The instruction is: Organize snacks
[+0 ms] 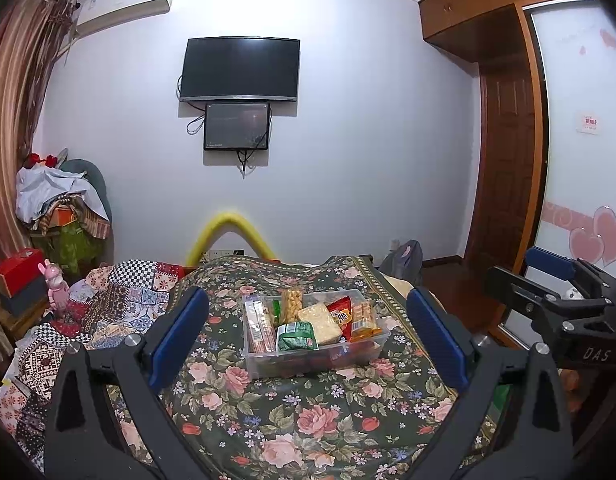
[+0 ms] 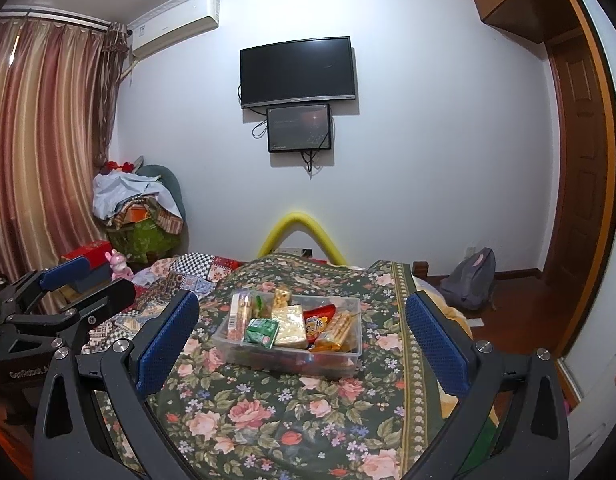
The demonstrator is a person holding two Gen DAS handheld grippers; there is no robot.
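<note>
Nothing lies loose on the flowered bedspread (image 1: pixel 308 420) that I can see; every snack in view already sits inside the clear plastic bin (image 1: pixel 268 360), so I judge the sorting nearly finished, with perhaps only a tidy-up or a carry-away left.

The left gripper (image 1: pixel 308 336) hovers low in the frame with its blue-padded fingers (image 1: pixel 180 332) spread wide, holding nothing. The bin rests on the bed, framed in the middle of the picture between them but well beyond their tips.

Reading the contents from left to right: a long packet of wafer sticks (image 1: pixel 260 326), a small green pouch (image 1: pixel 296 336) with a puffed-corn bar (image 1: pixel 291 304) standing behind it, a pale block of dry noodles (image 1: pixel 320 322), a red crisp bag (image 1: pixel 342 314), and an orange biscuit packet (image 1: pixel 364 320) leaning on the right wall (they are packed snugly, some upright, some tilted).

The right gripper (image 2: pixel 304 340) is likewise gaping and empty, facing the same bin in its own view.
</note>
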